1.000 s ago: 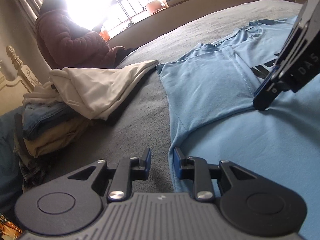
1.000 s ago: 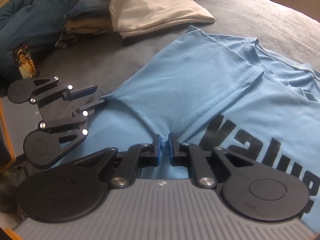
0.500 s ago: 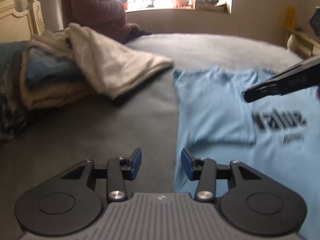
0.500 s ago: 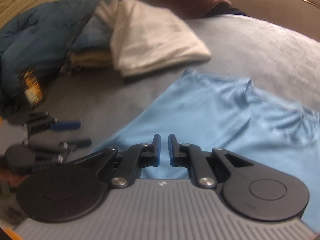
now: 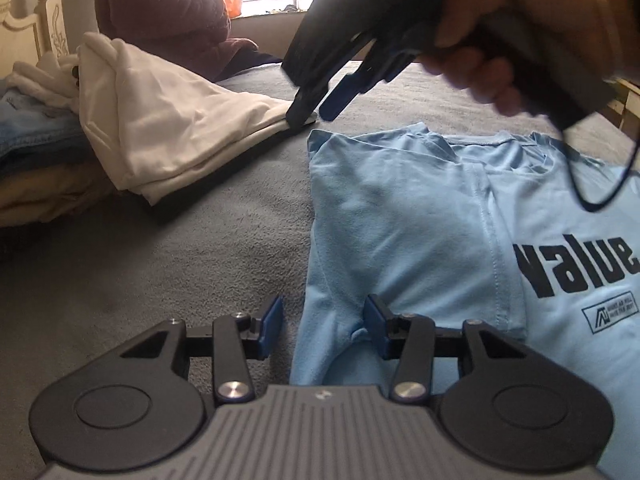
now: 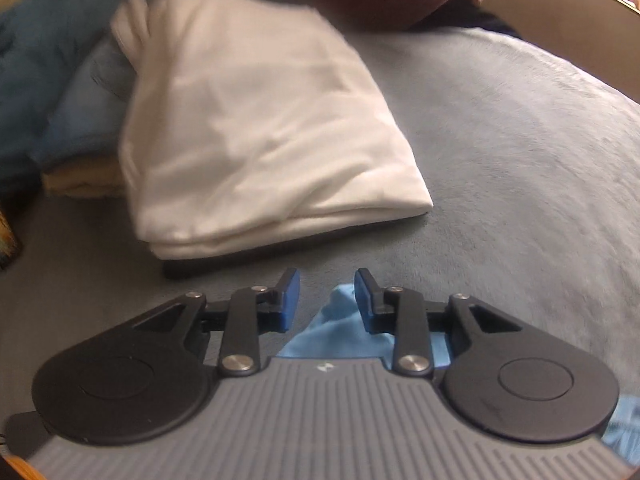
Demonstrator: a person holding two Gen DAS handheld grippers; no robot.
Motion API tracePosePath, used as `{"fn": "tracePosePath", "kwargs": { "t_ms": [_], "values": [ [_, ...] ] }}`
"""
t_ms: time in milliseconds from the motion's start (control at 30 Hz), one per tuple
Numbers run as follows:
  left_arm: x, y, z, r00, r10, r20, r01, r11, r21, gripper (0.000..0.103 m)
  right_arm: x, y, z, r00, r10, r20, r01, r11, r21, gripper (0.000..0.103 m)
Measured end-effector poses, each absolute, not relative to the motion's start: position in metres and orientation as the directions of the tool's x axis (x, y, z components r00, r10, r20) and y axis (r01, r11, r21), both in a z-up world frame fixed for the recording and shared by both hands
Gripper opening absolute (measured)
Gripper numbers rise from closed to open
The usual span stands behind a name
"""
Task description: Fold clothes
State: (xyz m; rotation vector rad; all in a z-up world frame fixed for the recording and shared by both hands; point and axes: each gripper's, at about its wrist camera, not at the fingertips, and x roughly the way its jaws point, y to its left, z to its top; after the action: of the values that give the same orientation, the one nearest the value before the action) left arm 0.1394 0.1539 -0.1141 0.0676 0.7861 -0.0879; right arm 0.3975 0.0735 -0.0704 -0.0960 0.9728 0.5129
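Left wrist view: light blue T-shirt [image 5: 440, 216] flat on grey bed [image 5: 180, 264], sleeve folded in; left tongs [image 5: 322, 328] open over its edge, gripping nothing. Right tongs [image 5: 316, 108] above the shirt.

Right wrist view: right tongs [image 6: 326, 300] opening, empty, over the shirt's corner [image 6: 340, 328]; folded white garment [image 6: 260, 120] just beyond.

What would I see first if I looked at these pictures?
You would first see the light blue T-shirt spread on the grey bed cover, with "value" printed in dark letters on its chest. To its left lies a folded white garment on top of a pile of other clothes. Above the shirt a hand holds the right gripper, its jaws opening with nothing between them.
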Motion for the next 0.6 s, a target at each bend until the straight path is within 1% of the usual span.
{"fn": "tracePosePath", "kwargs": {
  "t_ms": [100,300,400,467,600],
  "values": [
    [0.140,0.156,-0.114,0.703,-0.064,-0.708,0.104,0.995,0.014,0.047,0.409,0.080,-0.080,0.399,0.346,-0.849,-0.472,0.871,0.133,0.029],
    [0.141,0.156,-0.114,0.704,-0.066,-0.708,0.100,0.995,0.007,0.047,0.411,0.081,-0.083,0.362,0.360,-0.860,-0.504,0.851,0.145,0.029],
    [0.141,0.155,-0.114,0.704,-0.063,-0.707,0.100,0.995,0.011,0.047,0.413,0.082,-0.086,0.363,0.350,-0.864,-0.504,0.853,0.134,0.020],
    [0.141,0.154,-0.114,0.705,-0.061,-0.707,0.099,0.995,0.014,0.047,0.415,0.080,-0.088,0.372,0.347,-0.861,-0.491,0.861,0.135,0.008],
    [0.141,0.154,-0.115,0.705,-0.056,-0.707,0.097,0.995,0.018,0.047,0.417,0.076,-0.091,0.387,0.357,-0.850,-0.472,0.869,0.150,0.005]
  ]
}}
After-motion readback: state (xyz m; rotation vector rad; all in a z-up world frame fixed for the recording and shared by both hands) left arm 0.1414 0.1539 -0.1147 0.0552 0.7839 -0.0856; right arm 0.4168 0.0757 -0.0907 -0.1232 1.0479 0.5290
